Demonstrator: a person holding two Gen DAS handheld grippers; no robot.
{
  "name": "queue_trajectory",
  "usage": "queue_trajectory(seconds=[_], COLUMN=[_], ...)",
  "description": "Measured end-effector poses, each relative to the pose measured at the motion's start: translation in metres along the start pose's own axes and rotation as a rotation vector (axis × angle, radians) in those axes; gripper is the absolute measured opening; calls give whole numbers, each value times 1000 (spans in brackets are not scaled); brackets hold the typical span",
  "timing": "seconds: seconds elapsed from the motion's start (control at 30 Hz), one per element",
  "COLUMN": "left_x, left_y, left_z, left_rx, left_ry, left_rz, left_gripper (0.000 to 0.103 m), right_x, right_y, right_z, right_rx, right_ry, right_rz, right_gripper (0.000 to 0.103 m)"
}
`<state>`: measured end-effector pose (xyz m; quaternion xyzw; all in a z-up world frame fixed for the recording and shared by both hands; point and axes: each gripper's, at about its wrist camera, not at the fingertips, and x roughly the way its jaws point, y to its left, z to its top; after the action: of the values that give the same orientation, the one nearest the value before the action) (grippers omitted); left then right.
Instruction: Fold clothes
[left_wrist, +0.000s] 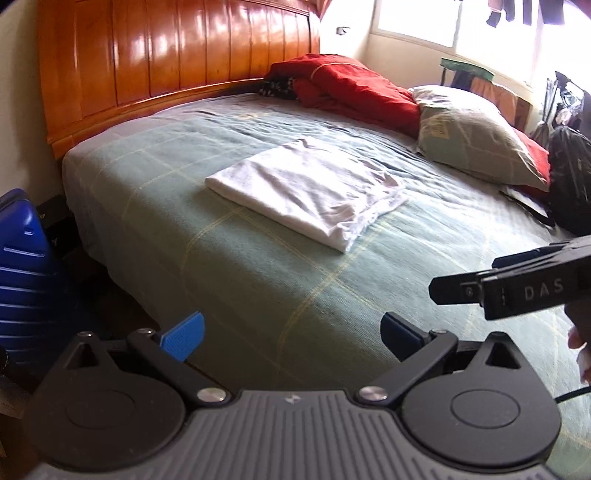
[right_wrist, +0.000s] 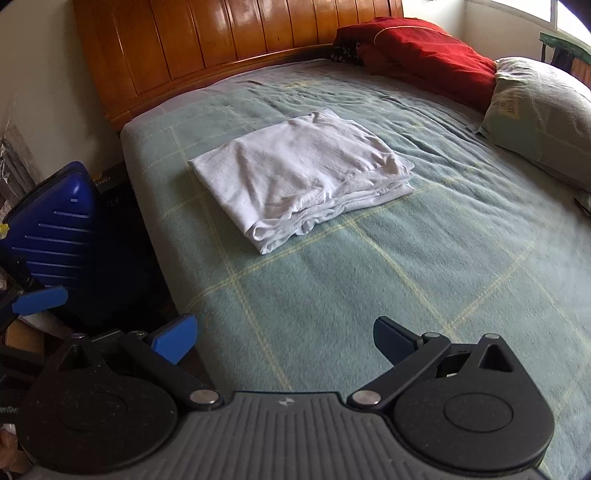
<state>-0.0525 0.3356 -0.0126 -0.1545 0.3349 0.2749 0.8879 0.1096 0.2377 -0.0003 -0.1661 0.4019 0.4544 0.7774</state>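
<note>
Blue ribbed pads tipped the black fingers of the left gripper (left_wrist: 291, 338), which were spread wide with nothing between them, hanging over the near edge of the bed (left_wrist: 258, 295). The right gripper (right_wrist: 284, 339) looked the same in its own view: blue-padded fingers set wide apart, holding nothing and touching nothing, above the bed's near part. From the left wrist view its black body also entered at the right side, just above the blanket. A soft green blanket (right_wrist: 406, 258) with thin pale yellow check lines covered the mattress, lying fairly smooth with faint creases. On it, well beyond both grippers, lay the white garment (right_wrist: 295, 166), folded into a flat rectangular stack with a rumpled, layered edge toward the camera. To the left of the bed stood a glossy blue ribbed suitcase (right_wrist: 55, 229). Farther back a plump grey-green pillow (left_wrist: 472, 136) rested at the right, touching a crumpled red cloth (left_wrist: 354, 85) heaped near the glossy, panelled orange-brown wooden headboard (left_wrist: 166, 62). Bright windows (left_wrist: 443, 22) glared behind.
</note>
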Motion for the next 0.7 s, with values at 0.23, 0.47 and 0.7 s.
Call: queue_trajectory(seconds=[0.23,0.47,0.7], left_x=[-11,-20,-27], left_y=[-14,-24,-34], left_z=[-3,-1,3], left_rx=[47,71,84], left_ry=[3,-3,-18], left_rz=[-17,-26,-24], left_gripper=[101,101,101], right_x=[-30,-52,-65], right_y=[7,7,4], right_z=[-16,-25,-27], right_rx=[-5,7,8], right_ry=[-42,-86,-113], right_rz=[-23,-30,-28], right_gripper=[103,103,103])
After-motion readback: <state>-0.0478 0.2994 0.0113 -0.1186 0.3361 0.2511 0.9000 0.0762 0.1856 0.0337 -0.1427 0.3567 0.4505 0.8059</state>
